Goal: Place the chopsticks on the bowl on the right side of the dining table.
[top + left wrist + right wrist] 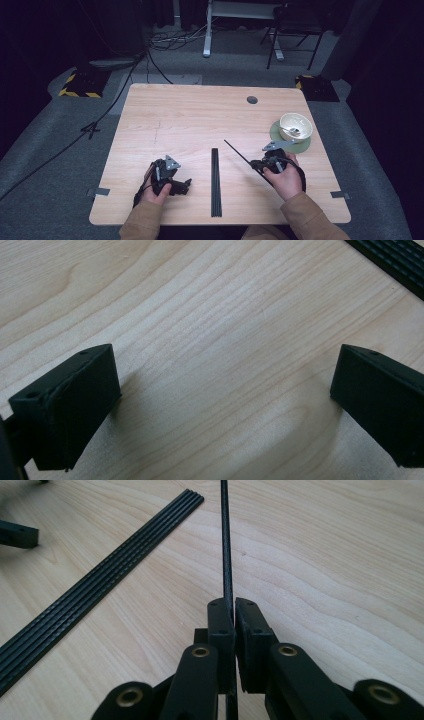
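Note:
A thin black rod (239, 153) slants over the table, held near its lower end by my right gripper (257, 165). In the right gripper view, the right gripper (234, 611) is shut on the rod (225, 540), which runs straight up and away from the jaws. Several more black rods (215, 182) lie side by side as a flat strip at the middle of the wooden table (190, 115); these rods (100, 595) stretch to the left of my right gripper. My left gripper (185, 186) rests low at the front left; this left gripper (225, 405) stands open over bare wood.
A cream bowl (295, 126) with a spoon (293, 132) in it sits on a green saucer (278, 136) at the right edge, just beyond my right hand. A round cable hole (252, 100) is at the back. One jaw of the left gripper (17, 534) appears far left.

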A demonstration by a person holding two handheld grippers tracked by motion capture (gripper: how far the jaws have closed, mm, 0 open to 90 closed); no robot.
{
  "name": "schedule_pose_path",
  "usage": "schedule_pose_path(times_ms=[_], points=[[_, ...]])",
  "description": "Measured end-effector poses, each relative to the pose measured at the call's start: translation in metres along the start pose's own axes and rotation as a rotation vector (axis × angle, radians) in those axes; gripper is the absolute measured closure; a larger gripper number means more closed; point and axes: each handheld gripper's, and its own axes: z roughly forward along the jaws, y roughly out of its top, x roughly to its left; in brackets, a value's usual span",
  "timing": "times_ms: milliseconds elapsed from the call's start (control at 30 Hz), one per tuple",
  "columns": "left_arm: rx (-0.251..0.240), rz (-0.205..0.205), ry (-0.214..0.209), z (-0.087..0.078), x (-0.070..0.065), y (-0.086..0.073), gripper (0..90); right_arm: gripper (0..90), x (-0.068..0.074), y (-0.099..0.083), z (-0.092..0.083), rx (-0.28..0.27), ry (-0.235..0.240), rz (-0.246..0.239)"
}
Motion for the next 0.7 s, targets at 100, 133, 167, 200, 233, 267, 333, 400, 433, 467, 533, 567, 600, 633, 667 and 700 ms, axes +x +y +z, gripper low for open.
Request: schedule_pose_path(times_ms=[100,133,167,200,233,267,333,400,433,467,533,567,600,633,667,700], points=[[-0.001,-0.005,0.001,0.001,0.000,0.001,0.0,86.6,0.000,0.002,-0.011,-0.013,0.002,-0.002],[0.000,-0.003,0.001,0.001,0.001,0.001,0.0,86.6,-0.001,0.003,-0.014,-0.017,0.000,-0.014],[0.001,-0.001,0.001,0.001,0.001,0.001,0.0,86.6,-0.001,0.004,-0.017,-0.019,0.000,-0.011],[0.001,-0.001,0.001,0.001,0.001,0.001,0.0,86.6,-0.001,0.005,-0.020,-0.022,-0.001,-0.009],[0.000,0.000,0.002,0.001,0.001,0.001,0.0,86.6,-0.001,0.005,-0.023,-0.024,0.000,-0.016],[0.000,0.000,0.002,0.001,0.001,0.001,0.0,86.6,0.000,0.006,-0.025,-0.032,0.001,-0.016],[0.001,-0.001,0.001,0.001,0.001,0.001,0.0,86.6,0.001,0.009,-0.031,-0.041,-0.001,-0.026],[0.000,-0.001,0.002,0.001,0.001,0.001,0.0,86.5,0.002,0.011,-0.037,-0.053,0.001,-0.037],[0.001,-0.001,-0.001,0.000,0.001,0.001,0.2,86.5,0.003,0.013,-0.040,-0.057,0.000,-0.037],[0.000,-0.005,-0.004,0.000,0.001,0.000,0.3,86.5,0.004,0.014,-0.042,-0.063,0.002,-0.036],[0.002,0.000,0.000,0.000,0.001,0.001,0.2,86.6,0.004,0.016,-0.046,-0.069,0.004,-0.044],[0.002,-0.001,0.000,0.000,0.001,0.000,0.2,86.6,0.003,0.018,-0.049,-0.071,0.003,-0.047],[0.002,-0.005,-0.001,0.000,0.001,0.000,0.2,86.6,0.003,0.018,-0.051,-0.072,0.003,-0.043],[0.001,-0.005,-0.001,0.000,0.001,0.000,0.2,86.6,0.002,0.019,-0.053,-0.073,0.002,-0.051],[0.000,-0.009,-0.005,0.001,0.001,0.000,0.2,86.6,0.001,0.020,-0.055,-0.077,0.002,-0.048],[0.000,-0.009,-0.001,0.001,0.001,0.000,0.2,86.6,-0.001,0.021,-0.058,-0.079,-0.001,-0.047]])
